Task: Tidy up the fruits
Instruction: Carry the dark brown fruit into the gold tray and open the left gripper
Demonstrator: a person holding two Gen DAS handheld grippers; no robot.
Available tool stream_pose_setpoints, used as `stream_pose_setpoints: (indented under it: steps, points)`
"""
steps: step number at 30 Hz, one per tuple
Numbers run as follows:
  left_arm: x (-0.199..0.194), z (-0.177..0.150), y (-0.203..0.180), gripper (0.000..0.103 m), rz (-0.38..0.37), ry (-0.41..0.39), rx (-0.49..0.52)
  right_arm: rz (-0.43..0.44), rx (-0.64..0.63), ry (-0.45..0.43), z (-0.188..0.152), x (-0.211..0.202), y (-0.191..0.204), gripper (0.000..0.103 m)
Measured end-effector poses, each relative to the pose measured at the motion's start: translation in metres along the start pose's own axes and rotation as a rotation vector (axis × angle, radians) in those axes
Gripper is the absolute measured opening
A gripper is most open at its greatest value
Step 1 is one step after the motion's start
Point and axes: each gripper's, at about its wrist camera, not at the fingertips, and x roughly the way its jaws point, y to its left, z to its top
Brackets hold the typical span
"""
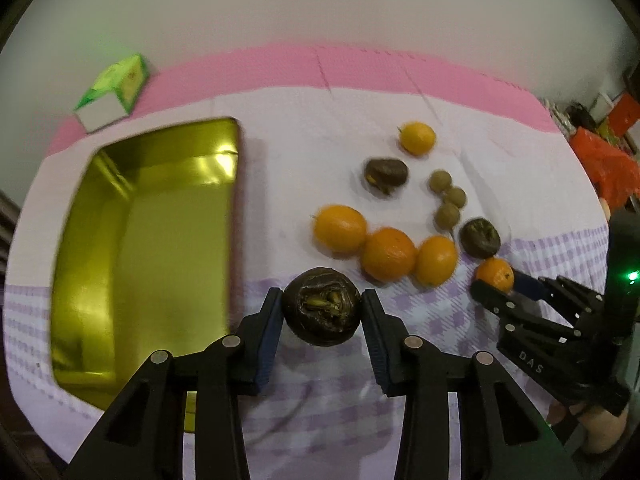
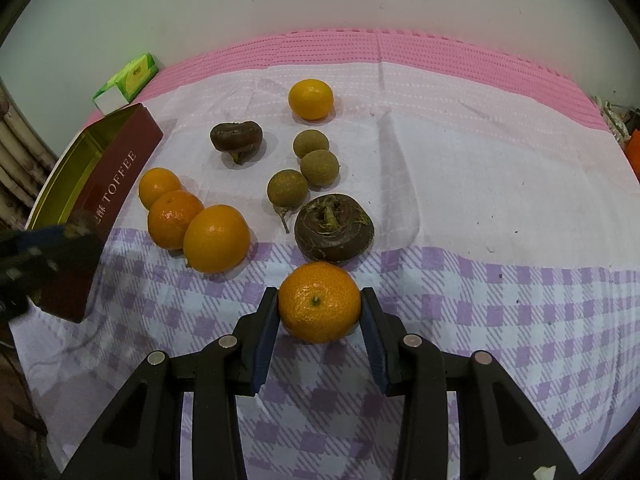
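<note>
My left gripper (image 1: 321, 312) is shut on a dark brown round fruit (image 1: 321, 306), held just right of the open gold tin (image 1: 160, 248). My right gripper (image 2: 319, 308) is shut on a tangerine (image 2: 319, 306) over the checked cloth; the left wrist view shows it at the right edge (image 1: 496, 284). Three oranges (image 2: 216, 238) lie in a row on the cloth. Behind them are three small brown-green round fruits (image 2: 287, 187), two more dark brown fruits (image 2: 334, 227) (image 2: 237, 137) and a yellow-orange one (image 2: 311, 99).
The tin's maroon side wall (image 2: 116, 168) reads TOFFEE and stands at the left of the cloth. A green and white carton (image 2: 128, 76) sits behind it by the wall. My left gripper shows as a dark blur (image 2: 40, 256) in front of the tin.
</note>
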Motion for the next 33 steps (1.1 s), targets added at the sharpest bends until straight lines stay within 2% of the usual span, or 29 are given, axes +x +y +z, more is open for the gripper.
stream_pose_setpoints:
  steps: [7, 17, 22, 33]
  points:
    - [-0.013, 0.002, 0.055, 0.04, 0.1, -0.029, -0.061, -0.013, -0.008, -0.003, -0.001, 0.0, 0.002, 0.037]
    - [0.0, -0.018, 0.13, 0.04, 0.224, 0.023, -0.16, -0.029, -0.019, -0.006, -0.001, 0.001, 0.003, 0.037]
    - [0.012, -0.03, 0.148, 0.04, 0.237, 0.057, -0.188, -0.04, -0.027, -0.008, -0.001, 0.002, 0.006, 0.037]
    - [0.024, -0.034, 0.154, 0.041, 0.232, 0.072, -0.186, -0.067, -0.04, -0.009, -0.003, 0.001, 0.011, 0.037]
